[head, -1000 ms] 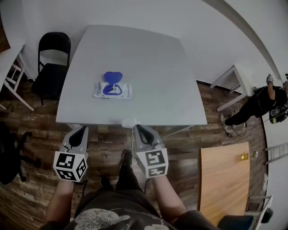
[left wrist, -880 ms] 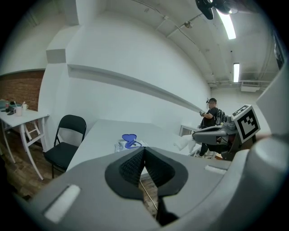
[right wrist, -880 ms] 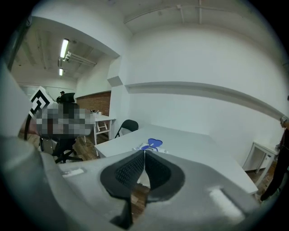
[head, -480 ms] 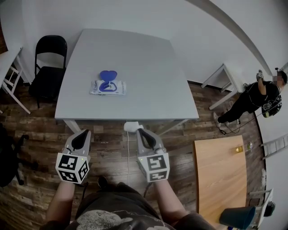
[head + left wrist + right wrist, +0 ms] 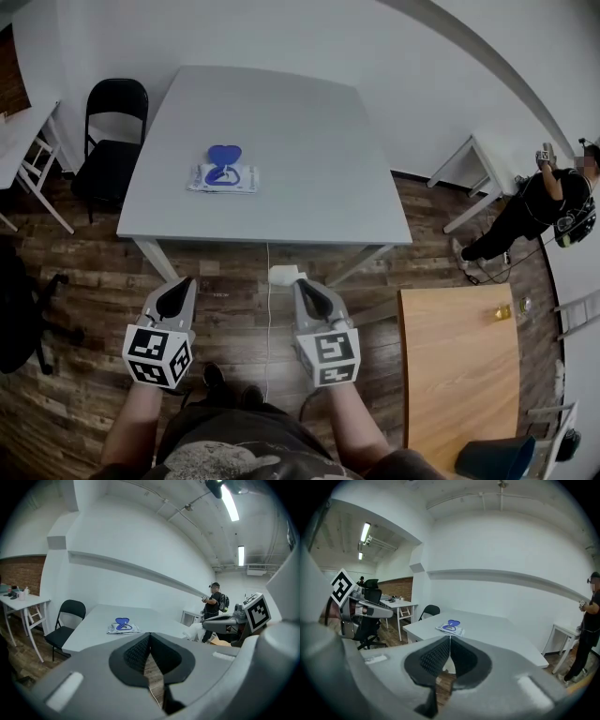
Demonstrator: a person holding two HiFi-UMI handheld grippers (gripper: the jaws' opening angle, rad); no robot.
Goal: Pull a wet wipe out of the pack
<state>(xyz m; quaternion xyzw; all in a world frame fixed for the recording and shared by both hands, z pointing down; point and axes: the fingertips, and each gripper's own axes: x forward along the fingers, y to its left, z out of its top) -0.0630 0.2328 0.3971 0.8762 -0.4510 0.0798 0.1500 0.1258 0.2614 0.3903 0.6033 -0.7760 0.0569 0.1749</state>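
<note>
White wet wipe [image 5: 283, 275] is pinched in the closed right gripper [image 5: 300, 284], well clear of the pack [image 5: 223, 179], which lies on the grey table [image 5: 319, 141] with its blue lid [image 5: 224, 155] open; left gripper [image 5: 178, 284] is closed on nothing; a thin pinch could drop the wipe on the floor; the pack's print is too small to read.

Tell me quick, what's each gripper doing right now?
Left gripper: closed, nothing in it.
Right gripper: closed on a wet wipe.
</note>
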